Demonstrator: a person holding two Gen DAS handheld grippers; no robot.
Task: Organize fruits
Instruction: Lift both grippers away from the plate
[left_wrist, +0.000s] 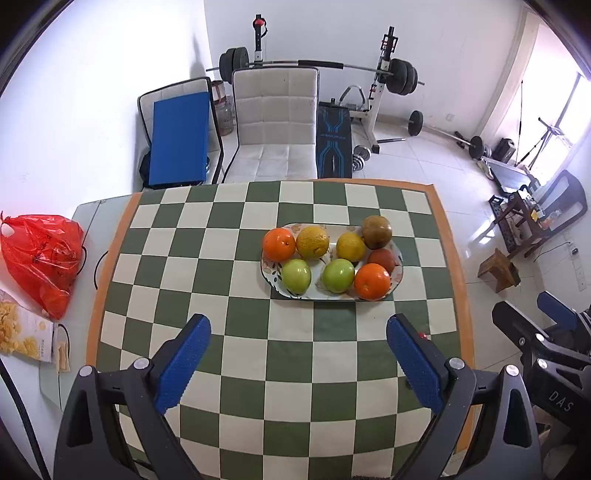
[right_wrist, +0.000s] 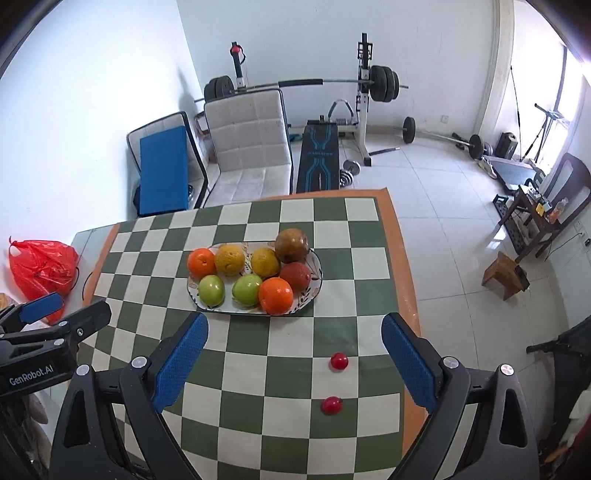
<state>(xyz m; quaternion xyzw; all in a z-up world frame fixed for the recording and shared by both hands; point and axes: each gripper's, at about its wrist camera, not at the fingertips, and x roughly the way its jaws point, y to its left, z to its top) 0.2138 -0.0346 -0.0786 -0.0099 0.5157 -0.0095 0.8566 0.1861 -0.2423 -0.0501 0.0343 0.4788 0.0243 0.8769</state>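
Observation:
An oval patterned plate (left_wrist: 398, 260) (right_wrist: 314, 290) on the checkered tablecloth holds several fruits: two oranges (left_wrist: 279, 244) (right_wrist: 275, 295), two yellow citrus (left_wrist: 312, 241) (right_wrist: 229, 260), two green apples (left_wrist: 337, 275) (right_wrist: 246, 289), a brown fruit (left_wrist: 376, 231) (right_wrist: 291, 245) and a reddish one (left_wrist: 382, 260) (right_wrist: 295, 275). Two small red fruits (right_wrist: 339, 361) (right_wrist: 331, 405) lie loose on the cloth near the right edge, between the right fingers. My left gripper (left_wrist: 298, 334) is open, short of the plate. My right gripper (right_wrist: 294, 332) is open too, with nothing held.
A red plastic bag (left_wrist: 40, 258) (right_wrist: 42, 267) and a snack packet (left_wrist: 22, 334) lie at the table's left. A padded chair (left_wrist: 275, 125) stands behind the table. The cloth's orange border (right_wrist: 404, 266) marks the right edge, with tiled floor beyond.

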